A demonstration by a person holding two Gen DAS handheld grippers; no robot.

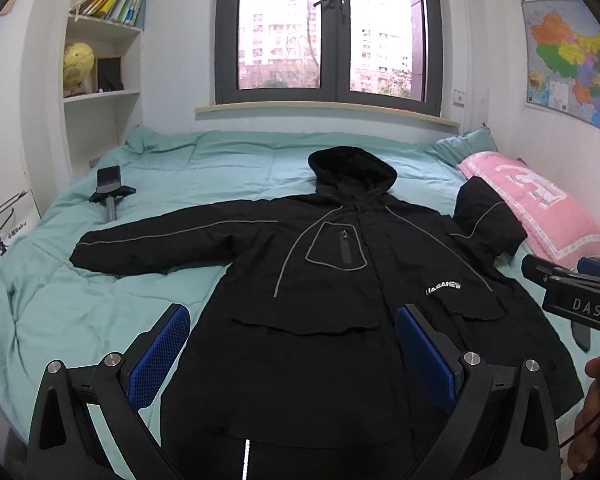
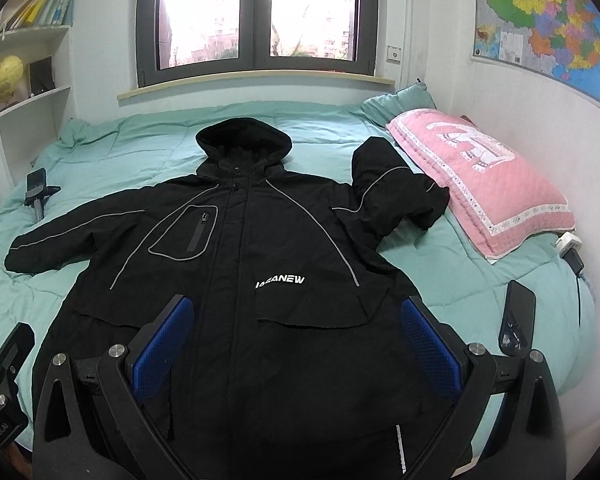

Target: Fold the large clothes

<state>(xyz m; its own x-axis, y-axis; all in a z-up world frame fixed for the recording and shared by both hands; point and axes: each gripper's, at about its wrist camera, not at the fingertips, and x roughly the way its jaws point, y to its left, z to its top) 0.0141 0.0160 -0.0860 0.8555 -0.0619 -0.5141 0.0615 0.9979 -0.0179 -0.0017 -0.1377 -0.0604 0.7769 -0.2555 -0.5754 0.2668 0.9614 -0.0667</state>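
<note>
Across mid-frame, your black hooded nylon jacket lies face-up on the mint-green quilt. Your left gripper and right gripper both gape wide, holding nothing.

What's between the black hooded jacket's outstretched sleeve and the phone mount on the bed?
Only bare teal quilt, in both views, between sleeve and mount.

Bed with a mint-green quilted cover is filling both views. Black hooded jacket is lying front-up across its middle, hood toward the window end, one sleeve stretching out flat, the other bending up against a pink pillow. That pillow is sitting at the map-wall edge with a green pillow behind it. A phone on a small stand is lying near the shelf side, well apart from the jacket. A white plug is resting just beside the pink pillow.
</note>
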